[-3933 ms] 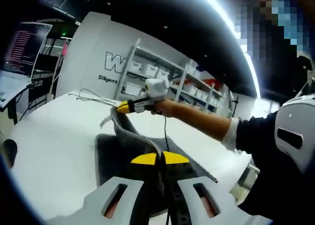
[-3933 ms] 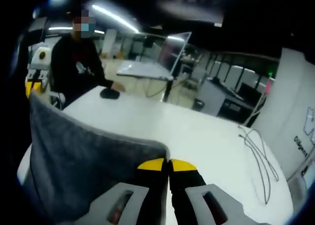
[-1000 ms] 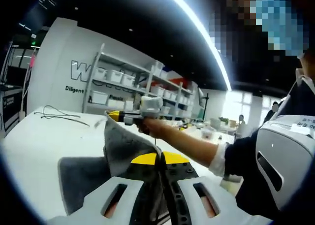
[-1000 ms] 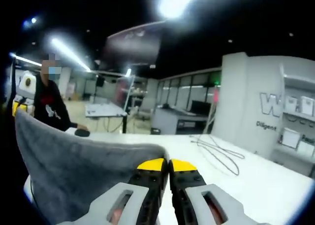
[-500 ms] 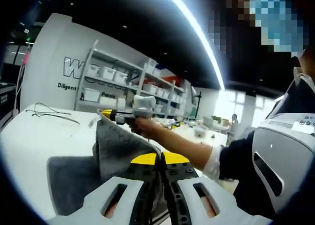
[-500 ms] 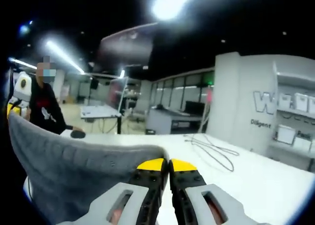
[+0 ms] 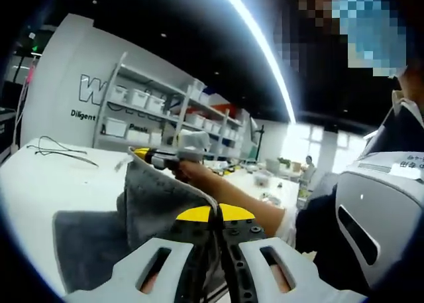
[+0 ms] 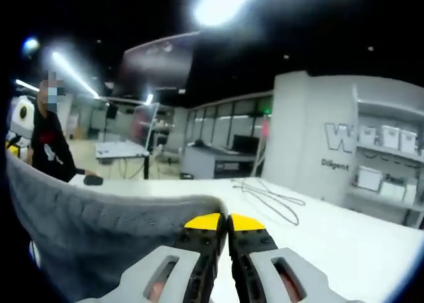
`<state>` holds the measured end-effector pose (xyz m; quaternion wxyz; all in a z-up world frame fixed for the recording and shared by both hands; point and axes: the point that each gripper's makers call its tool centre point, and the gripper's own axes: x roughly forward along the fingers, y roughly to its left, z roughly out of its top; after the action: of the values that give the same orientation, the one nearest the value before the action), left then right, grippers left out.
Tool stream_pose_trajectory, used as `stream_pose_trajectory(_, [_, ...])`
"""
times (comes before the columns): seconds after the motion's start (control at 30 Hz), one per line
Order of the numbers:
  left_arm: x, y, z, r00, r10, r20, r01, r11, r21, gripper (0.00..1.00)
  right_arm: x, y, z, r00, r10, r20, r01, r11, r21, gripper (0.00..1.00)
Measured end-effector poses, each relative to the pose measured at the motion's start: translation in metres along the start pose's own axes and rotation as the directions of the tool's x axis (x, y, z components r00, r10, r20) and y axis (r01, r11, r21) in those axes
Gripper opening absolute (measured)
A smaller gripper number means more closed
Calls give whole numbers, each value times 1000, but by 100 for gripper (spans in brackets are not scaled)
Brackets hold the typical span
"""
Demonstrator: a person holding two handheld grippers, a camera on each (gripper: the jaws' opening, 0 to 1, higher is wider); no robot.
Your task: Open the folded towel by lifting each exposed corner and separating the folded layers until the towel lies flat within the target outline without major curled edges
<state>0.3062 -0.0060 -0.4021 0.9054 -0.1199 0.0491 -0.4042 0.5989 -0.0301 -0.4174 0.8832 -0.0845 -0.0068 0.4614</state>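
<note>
Change since earlier frames: both grippers have carried the towel's upper edge higher; in the left gripper view less bare table shows under the hanging cloth, and the background shelving has shifted, which is camera motion.
Towel location: grey towel (image 7: 152, 203) is partly raised off the white table (image 7: 59, 183); a lower portion lies flat on the table at left, the rest hangs from the held edge. In the right gripper view the towel (image 8: 99, 243) stretches leftward as a taut sheet.
Left gripper: left gripper (image 7: 216, 215) has its yellow-tipped jaws pressed together on the towel's edge.
Right gripper: right gripper (image 8: 225, 221) likewise clamped, jaws together on the towel's top edge; it is also seen from the left gripper view (image 7: 149, 156) pinching the far corner.
Step in hand: judged to be the unfolding lift, with two corners of the top layer held up and spread apart.
Target outline: not discernible in either view.
Next move: likely calls for drawing the raised layer away from the portion on the table, keeping tension between the corners, then lowering it flat without the edge curling.
Background: cable (image 8: 271, 200) on the table, clear of the work.
</note>
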Motion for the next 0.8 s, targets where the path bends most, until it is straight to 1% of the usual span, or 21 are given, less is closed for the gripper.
stream_pose_trajectory(0.1, [2,-2,-1,1000,-12,5,12,1000,-8,2,-3,0,0,1000,-6,13,6,1000,13,0])
stream_pose_trajectory(0.2, [3,-3,0,1000,-17,6,17,1000,-6,2,-4,-2,-2,1000,-12,10,12,1000,13,0])
stream_pose_trajectory(0.3, [4,-4,2,1000,-27,11,27,1000,-5,2,-7,-3,0,999,-19,33,17,999,35,0])
stream_pose_trajectory(0.5, [11,-9,4,998,-56,30,56,998,-10,2,-9,-6,3,998,-25,53,23,999,46,0])
stream_pose_trajectory(0.8, [21,-17,4,994,-99,34,100,995,-18,2,-15,-10,0,999,-43,32,42,999,32,0])
